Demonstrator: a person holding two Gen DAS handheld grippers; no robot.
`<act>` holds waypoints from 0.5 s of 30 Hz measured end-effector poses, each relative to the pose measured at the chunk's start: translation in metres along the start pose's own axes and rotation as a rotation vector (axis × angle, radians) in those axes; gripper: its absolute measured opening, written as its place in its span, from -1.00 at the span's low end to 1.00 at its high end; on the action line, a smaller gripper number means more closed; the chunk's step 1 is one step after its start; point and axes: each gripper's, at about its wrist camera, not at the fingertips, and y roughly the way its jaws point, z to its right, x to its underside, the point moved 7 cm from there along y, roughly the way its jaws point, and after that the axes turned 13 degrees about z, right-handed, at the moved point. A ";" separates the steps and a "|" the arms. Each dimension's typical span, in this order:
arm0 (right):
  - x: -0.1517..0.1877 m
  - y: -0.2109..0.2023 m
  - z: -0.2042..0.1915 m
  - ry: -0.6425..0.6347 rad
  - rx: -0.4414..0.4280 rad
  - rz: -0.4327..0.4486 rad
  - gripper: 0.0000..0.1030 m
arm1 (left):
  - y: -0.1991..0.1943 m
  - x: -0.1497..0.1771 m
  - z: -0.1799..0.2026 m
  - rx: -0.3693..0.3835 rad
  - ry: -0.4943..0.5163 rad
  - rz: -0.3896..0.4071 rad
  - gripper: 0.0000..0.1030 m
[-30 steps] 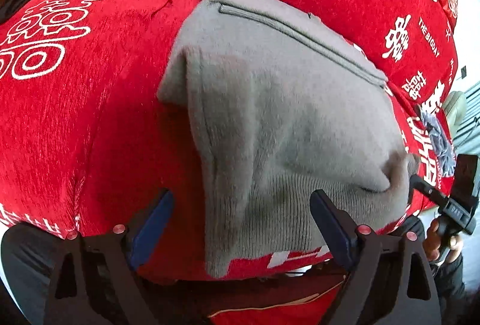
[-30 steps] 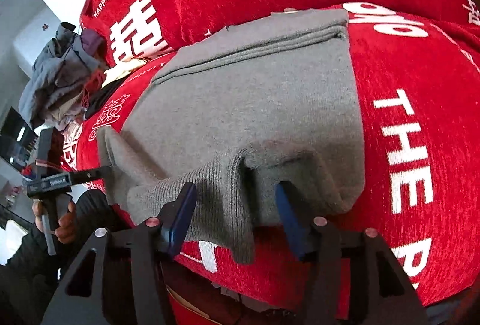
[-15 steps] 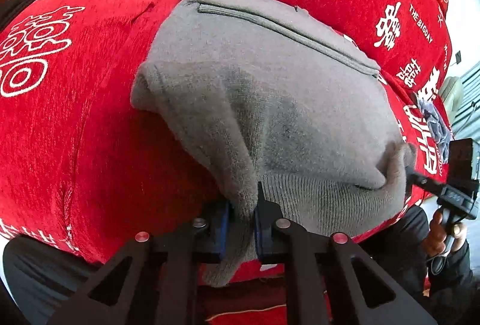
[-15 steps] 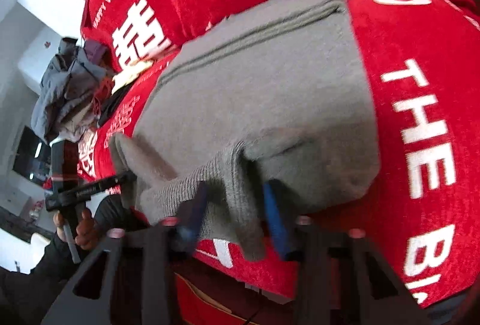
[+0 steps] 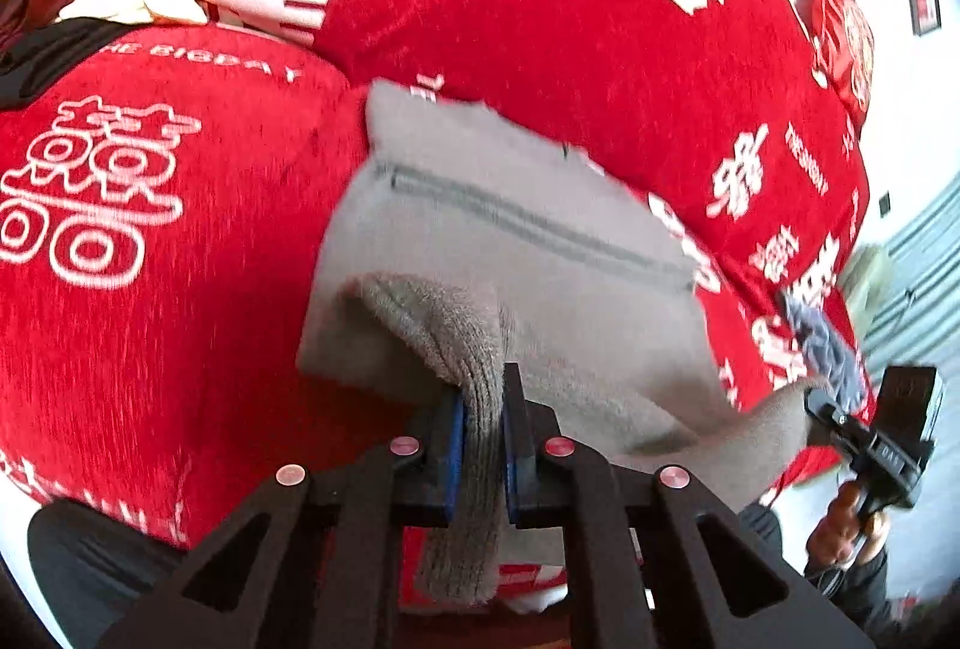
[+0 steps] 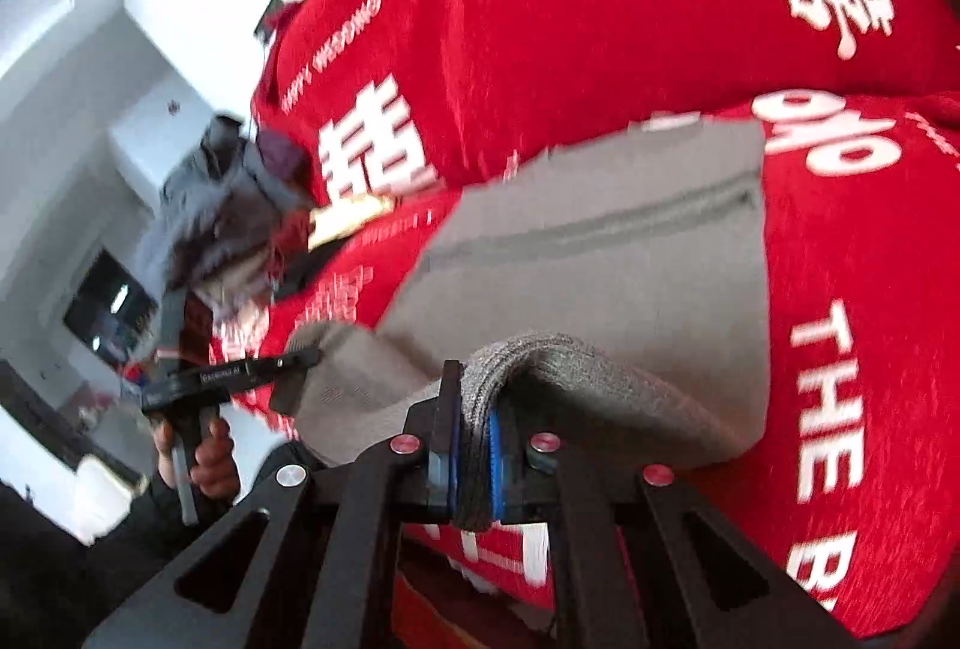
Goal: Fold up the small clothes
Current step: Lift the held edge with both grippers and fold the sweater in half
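Both claws are gripping the ribbed hem, starting the fold.
The left claw (image 5: pixel 482 445) and right claw (image 6: pixel 474 460) are pinching the grey knit garment (image 5: pixel 528 253), lying on the red sofa cushion (image 5: pixel 150 241); next, carrying the hem toward its far edge.

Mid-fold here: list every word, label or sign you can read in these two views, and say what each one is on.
"THE BIGDAY": white print on the red cover, by the big double-happiness signs.
"HAPPY WEDDING": the same cover's back cushion, running sideways.
"THE B": large letters beside the grey garment; the rest is cut off.
Small print on the left gripper: too blurred to read.
The garment itself: no text.
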 end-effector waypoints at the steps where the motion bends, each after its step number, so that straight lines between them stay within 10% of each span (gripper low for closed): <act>1: -0.006 0.003 0.001 0.009 0.003 0.009 -0.85 | 0.004 -0.005 0.000 -0.004 -0.009 0.000 -0.78; 15: -0.105 0.068 0.027 -0.005 0.115 0.069 -0.85 | 0.064 -0.092 0.005 -0.056 -0.096 0.036 -0.80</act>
